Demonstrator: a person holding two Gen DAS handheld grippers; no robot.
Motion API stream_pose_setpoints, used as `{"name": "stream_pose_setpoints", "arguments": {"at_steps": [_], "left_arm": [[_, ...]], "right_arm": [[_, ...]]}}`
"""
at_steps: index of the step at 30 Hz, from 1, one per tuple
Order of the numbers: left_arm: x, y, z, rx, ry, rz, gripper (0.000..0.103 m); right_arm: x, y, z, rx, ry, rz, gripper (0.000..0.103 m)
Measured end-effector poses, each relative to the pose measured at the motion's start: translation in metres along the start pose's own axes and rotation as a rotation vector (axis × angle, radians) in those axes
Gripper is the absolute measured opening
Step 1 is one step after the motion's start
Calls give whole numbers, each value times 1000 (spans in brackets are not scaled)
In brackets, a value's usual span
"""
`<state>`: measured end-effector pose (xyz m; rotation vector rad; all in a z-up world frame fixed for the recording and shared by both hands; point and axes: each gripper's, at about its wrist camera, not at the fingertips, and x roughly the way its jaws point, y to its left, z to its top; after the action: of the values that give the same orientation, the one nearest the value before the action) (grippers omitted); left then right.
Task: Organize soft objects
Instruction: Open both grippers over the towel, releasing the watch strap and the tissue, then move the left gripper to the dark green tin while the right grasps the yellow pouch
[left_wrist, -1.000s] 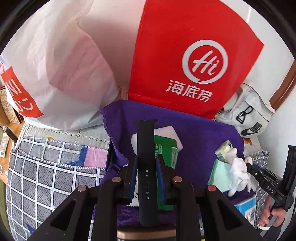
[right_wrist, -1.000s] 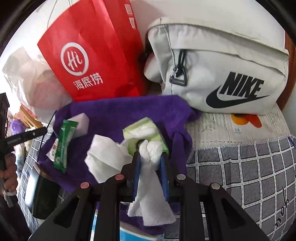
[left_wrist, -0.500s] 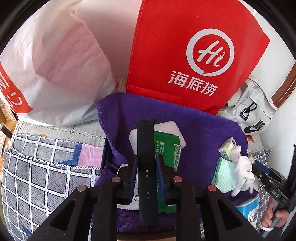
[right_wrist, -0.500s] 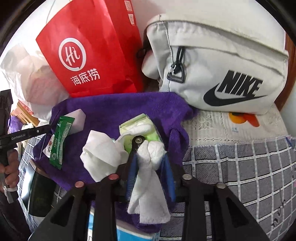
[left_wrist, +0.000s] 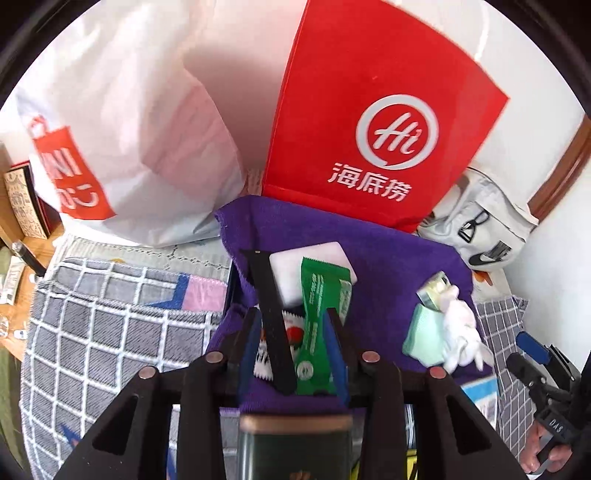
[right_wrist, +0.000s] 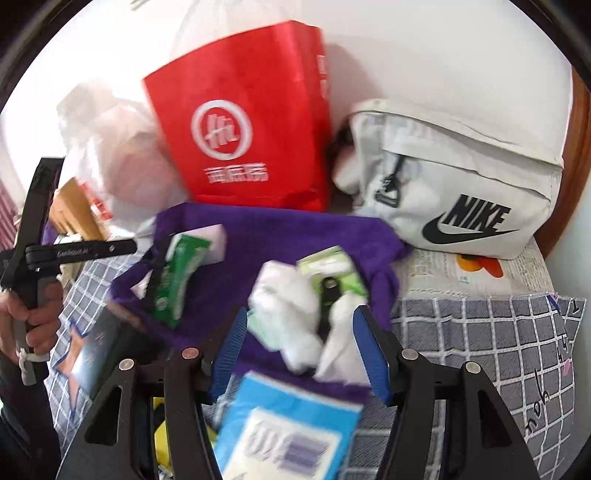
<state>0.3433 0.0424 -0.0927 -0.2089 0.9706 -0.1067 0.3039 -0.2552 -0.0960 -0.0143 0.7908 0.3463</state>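
Note:
A purple towel (left_wrist: 388, 258) (right_wrist: 266, 236) lies spread on the bed. On it are a black watch strap (left_wrist: 273, 325), a green sachet (left_wrist: 321, 314) (right_wrist: 173, 280), a white pad (left_wrist: 291, 266), a pale green tissue pack (left_wrist: 424, 332) (right_wrist: 332, 273) and crumpled white tissue (left_wrist: 461, 332) (right_wrist: 291, 310). My left gripper (left_wrist: 293, 347) is open, with the strap lying tilted between its fingers. My right gripper (right_wrist: 299, 354) is open just behind the white tissue, which lies loose on the towel.
A red paper bag (left_wrist: 376, 122) (right_wrist: 243, 122), a white plastic bag (left_wrist: 122, 129) and a grey Nike bag (right_wrist: 458, 184) stand at the back. A blue tissue packet (right_wrist: 288, 432) and a dark box (left_wrist: 295, 446) lie at the front. A checked blanket (left_wrist: 103, 332) covers the bed.
Both grippers have opened. The left let go of the watch strap, which tipped left. The right let go of the white tissue and pulled back and up.

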Motion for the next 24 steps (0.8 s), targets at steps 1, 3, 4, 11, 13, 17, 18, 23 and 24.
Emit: {"name": "stream_pose_setpoints", "arguments": {"at_steps": [1,3,4,11,13,17,18,23,24], "left_arm": [[-6,-1,-3,6,-5,3,36],[-21,1,-12,11,-18,7,37],[-26,2,-16,11,-20,7,37],[-60,18,-57,20,-17,28,42],[-66,24,-68,15,-15,33,42],[-73,38,-88,-4,-4,29,42],[-75,40,-92,-8,-5,26,43],[-78,53,-106,-19,-2,3,49],[-78,54,-107,-21,-2,1,49]], "right_arm": [[-4,6,-4,-5,-1,6,59],[-12,21,-15,-17,2,28,60],[-14,28,-20,-24,6,38,61],[-21,85,-70,-115,61,118,70],[-17,100,-82,-142,90,126,71],[-10,123,-102,-214,137,120,71],[-10,125,-105,-223,142,119,71],[-4,133,-119,-299,185,66,76],[-2,135,-121,-314,194,51,76]]}}
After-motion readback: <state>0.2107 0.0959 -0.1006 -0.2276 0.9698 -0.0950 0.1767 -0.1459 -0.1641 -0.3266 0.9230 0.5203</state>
